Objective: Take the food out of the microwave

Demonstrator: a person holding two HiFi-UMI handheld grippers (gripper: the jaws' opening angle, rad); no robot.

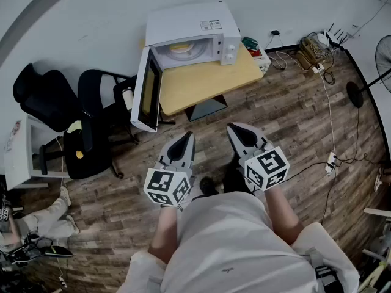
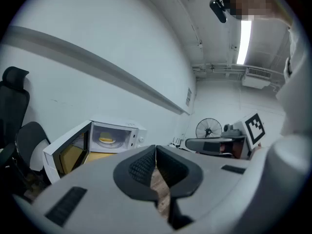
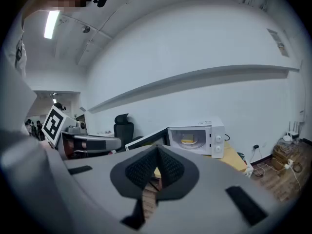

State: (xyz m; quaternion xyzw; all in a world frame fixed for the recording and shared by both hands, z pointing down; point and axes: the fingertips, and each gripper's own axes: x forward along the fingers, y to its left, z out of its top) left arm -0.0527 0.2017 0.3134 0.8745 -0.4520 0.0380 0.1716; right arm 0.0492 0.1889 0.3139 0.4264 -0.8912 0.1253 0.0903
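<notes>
- Two grippers show in the head view, left gripper [image 1: 185,140] and right gripper [image 1: 237,132], both well short of the table's [image 1: 208,81] near edge. The food [image 1: 180,48] sits inside the open microwave [image 1: 201,26] at its back-left corner, straight ahead, and neither gripper is nearer.
- Left gripper view: jaws pressed together, empty; food ahead-left, far.
- Right gripper view: jaws together, empty; food ahead-right.
</notes>
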